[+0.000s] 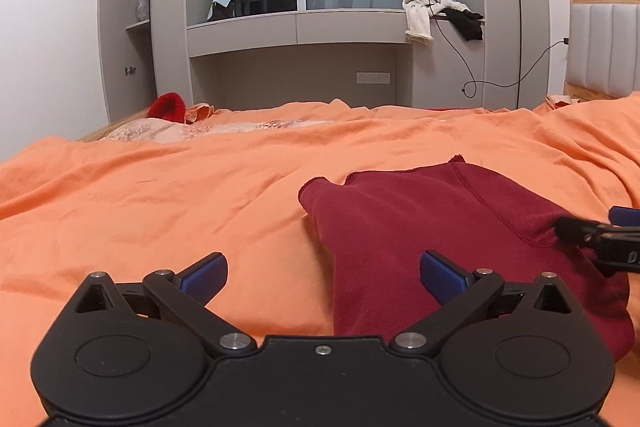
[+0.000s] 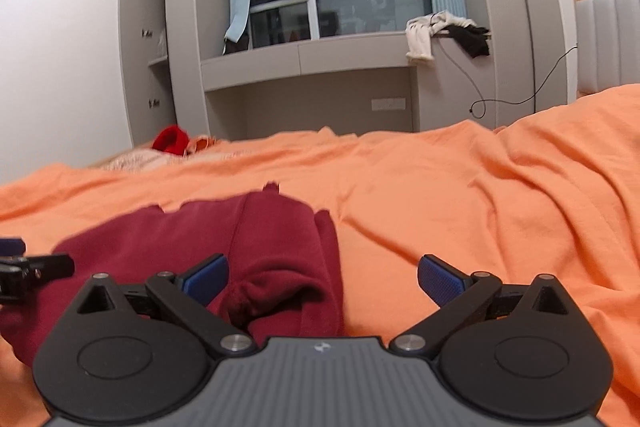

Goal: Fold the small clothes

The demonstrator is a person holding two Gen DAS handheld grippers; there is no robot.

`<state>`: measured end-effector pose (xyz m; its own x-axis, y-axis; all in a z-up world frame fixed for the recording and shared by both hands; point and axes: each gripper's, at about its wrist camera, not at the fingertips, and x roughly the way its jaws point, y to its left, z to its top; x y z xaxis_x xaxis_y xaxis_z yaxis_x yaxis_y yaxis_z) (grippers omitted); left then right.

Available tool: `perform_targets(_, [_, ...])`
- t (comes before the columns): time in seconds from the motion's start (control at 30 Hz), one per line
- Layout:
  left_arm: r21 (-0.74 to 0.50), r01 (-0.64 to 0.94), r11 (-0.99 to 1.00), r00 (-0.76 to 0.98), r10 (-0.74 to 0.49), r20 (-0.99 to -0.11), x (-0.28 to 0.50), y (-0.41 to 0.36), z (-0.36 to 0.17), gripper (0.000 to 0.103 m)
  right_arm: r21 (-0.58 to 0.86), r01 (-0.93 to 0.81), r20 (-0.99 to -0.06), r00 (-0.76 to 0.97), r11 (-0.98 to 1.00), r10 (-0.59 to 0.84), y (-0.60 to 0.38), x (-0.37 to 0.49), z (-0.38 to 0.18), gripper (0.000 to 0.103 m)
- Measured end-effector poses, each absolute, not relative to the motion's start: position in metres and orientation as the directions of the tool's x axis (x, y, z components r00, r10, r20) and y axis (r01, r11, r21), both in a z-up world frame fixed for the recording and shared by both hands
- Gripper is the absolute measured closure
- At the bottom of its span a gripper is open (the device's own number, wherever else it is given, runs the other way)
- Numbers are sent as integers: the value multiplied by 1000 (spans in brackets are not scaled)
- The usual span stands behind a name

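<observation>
Both grippers sit low over the orange bedsheet (image 1: 160,211), one on each side of the dark red garment (image 1: 420,227), and both are released, jaws spread wide with nothing between the blue pads. The left gripper (image 1: 323,277) straddles the garment's left edge, its right pad above the fabric and its left pad above bare sheet. That reads as a lineup for taking hold of that edge, though no grip has been made. The right gripper (image 2: 323,277) mirrors it on the opposite side: the garment's right-hand bulk bunches up just in front of its left pad, while its right pad hangs over plain sheet. Each gripper's tip pokes into the other's view at the frame edge, so the two are close together, flanking the cloth.

The garment lies on the bed's near part, already doubled over by the look of it (a stitched seam curves across the top layer). It looks soft and fleecy; its far edge is ragged and uneven, and the right end rolls into a thick, rumpled lump rather than a flat fold.
</observation>
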<state>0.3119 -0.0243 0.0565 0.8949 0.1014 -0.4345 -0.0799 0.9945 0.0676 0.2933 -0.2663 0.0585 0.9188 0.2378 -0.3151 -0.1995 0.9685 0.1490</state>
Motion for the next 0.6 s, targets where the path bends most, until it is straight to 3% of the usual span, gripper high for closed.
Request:
perform_targets(0.3, [38,-61,997,916,71,-394,282,-23,73,1,120,-203,-224,948,972,226,-269,249,80,0])
perform_targets(0.6, [18,-52,998,964,55,-260,220,-31,89,1,39,-248,-95,963,968,251,-259,183,97,0])
